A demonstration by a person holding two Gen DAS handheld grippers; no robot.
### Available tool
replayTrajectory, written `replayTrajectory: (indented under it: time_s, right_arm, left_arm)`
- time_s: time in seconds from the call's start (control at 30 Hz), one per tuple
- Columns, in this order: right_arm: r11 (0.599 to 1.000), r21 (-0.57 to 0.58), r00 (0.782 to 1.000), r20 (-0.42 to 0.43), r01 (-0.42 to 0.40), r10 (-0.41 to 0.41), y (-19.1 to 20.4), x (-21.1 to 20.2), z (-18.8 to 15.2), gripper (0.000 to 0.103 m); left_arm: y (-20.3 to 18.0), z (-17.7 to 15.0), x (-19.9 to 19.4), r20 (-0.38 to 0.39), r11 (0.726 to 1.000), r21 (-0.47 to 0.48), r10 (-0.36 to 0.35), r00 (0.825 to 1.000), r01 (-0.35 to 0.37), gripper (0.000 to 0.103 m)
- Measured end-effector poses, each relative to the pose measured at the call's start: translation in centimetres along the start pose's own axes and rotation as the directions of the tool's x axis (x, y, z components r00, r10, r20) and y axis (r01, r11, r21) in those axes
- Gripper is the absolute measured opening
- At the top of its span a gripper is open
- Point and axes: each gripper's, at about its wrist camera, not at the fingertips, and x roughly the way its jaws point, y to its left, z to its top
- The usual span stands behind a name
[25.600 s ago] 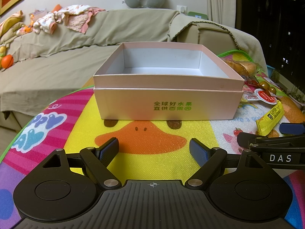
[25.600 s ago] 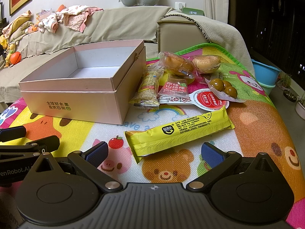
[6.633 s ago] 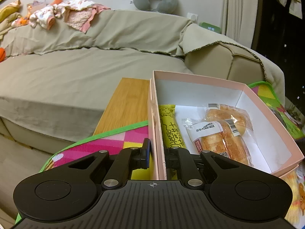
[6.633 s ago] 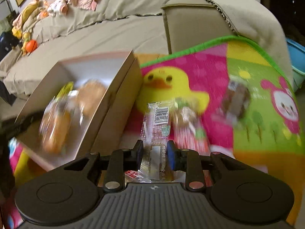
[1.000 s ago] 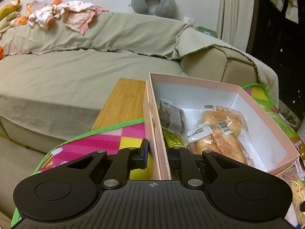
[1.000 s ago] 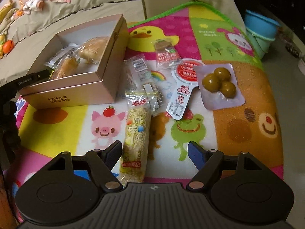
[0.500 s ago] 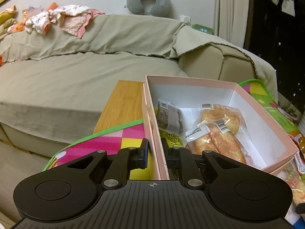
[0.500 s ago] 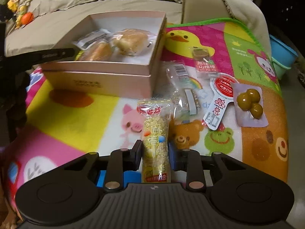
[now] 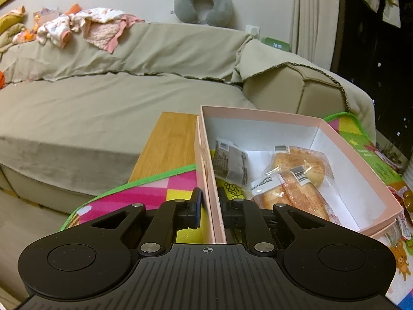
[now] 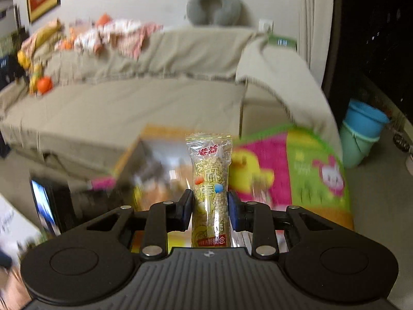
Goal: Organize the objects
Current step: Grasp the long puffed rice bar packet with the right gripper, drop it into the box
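Right gripper (image 10: 209,210): we have it clamped on the snack bar (image 10: 210,186), lifted near the box (image 9: 296,129).
Left gripper (image 9: 208,208): we pinch the box's near wall.
Bar: looks light and crumbly, slick wrapper; we grip mid-length, gently.

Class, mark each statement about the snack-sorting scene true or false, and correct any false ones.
1. The right claw grips a sesame stick packet. True.
2. The left claw is wide open above the box. False: it is clamped on the pink box wall.
3. The box is empty. False: it holds bread buns and other packets.
4. A grey neck pillow sits on the sofa back. True.
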Motion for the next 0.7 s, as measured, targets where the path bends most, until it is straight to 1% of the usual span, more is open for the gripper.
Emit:
replayTrajectory:
  time_s: [0.13, 0.23, 0.4, 0.63, 0.7]
  right_arm:
    - [1.0, 0.004, 0.998, 0.062, 0.005, -0.005, 1.5, -0.1, 3.8, 0.028]
    - [1.0, -0.013, 0.997, 0.072, 0.005, -0.005, 2.7, 1.0, 5.1, 0.028]
    - [0.999, -0.027, 0.999, 0.034, -0.02, 0.021, 4.4, 3.9, 5.4, 0.028]
    - [0.999, -0.038, 1.0, 0.002, -0.025, 0.026, 5.9, 6.8, 5.3, 0.028]
    - [0.999, -0.039, 1.0, -0.008, -0.019, 0.019, 6.1, 7.6, 5.2, 0.029]
  left_arm:
    - [0.1, 0.0, 0.0, 0.0, 1.0, -0.001, -0.001, 1.0, 0.001, 0.015]
    - [0.1, 0.0, 0.0, -0.001, 1.0, -0.002, -0.002, 1.0, 0.002, 0.015]
    - [0.1, 0.0, 0.0, 0.0, 1.0, -0.002, -0.002, 1.0, 0.002, 0.015]
    - [0.1, 0.0, 0.0, 0.001, 1.0, 0.001, -0.001, 1.0, 0.001, 0.014]
    - [0.1, 0.0, 0.0, 0.001, 1.0, 0.001, -0.001, 1.0, 0.001, 0.014]
